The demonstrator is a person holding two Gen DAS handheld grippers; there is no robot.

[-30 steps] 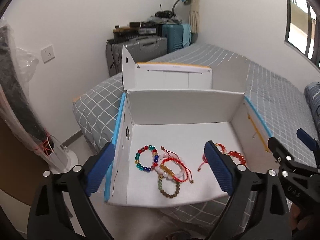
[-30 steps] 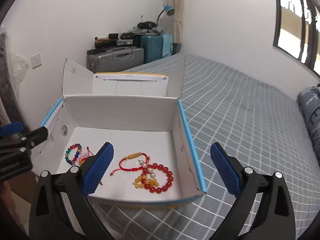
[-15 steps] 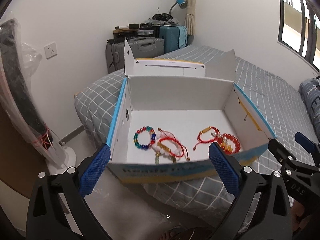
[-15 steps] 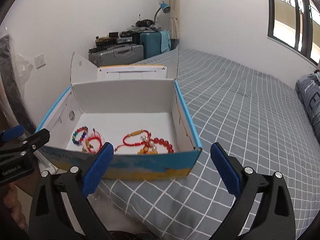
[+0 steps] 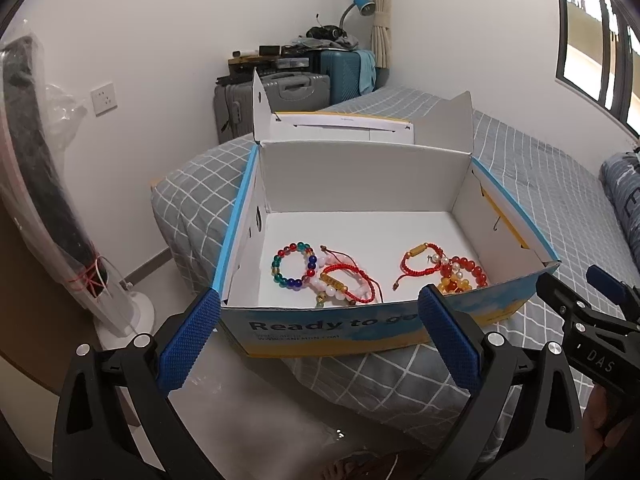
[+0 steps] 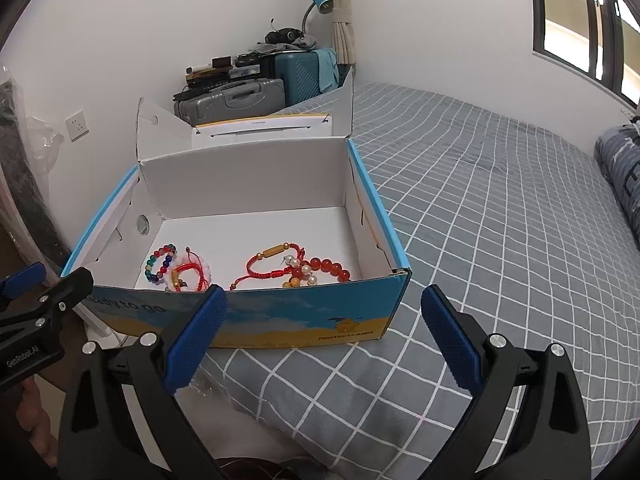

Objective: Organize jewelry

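Observation:
An open white cardboard box with blue edges sits on the corner of a grey checked bed; it also shows in the right wrist view. Inside lie two heaps of bracelets: a multicoloured bead bracelet with a red cord one at the left, and a red cord bracelet with red beads at the right. The same heaps show in the right wrist view: left heap, right heap. My left gripper and right gripper are open and empty, in front of the box's near wall.
The bed stretches to the right with a dark pillow. Suitcases stand by the far wall. A wrapped standing fan is at the left on the floor. The box lid stands open behind the box.
Both grippers have pulled back and lowered from over the box to in front of its near wall. The bracelets have not moved.

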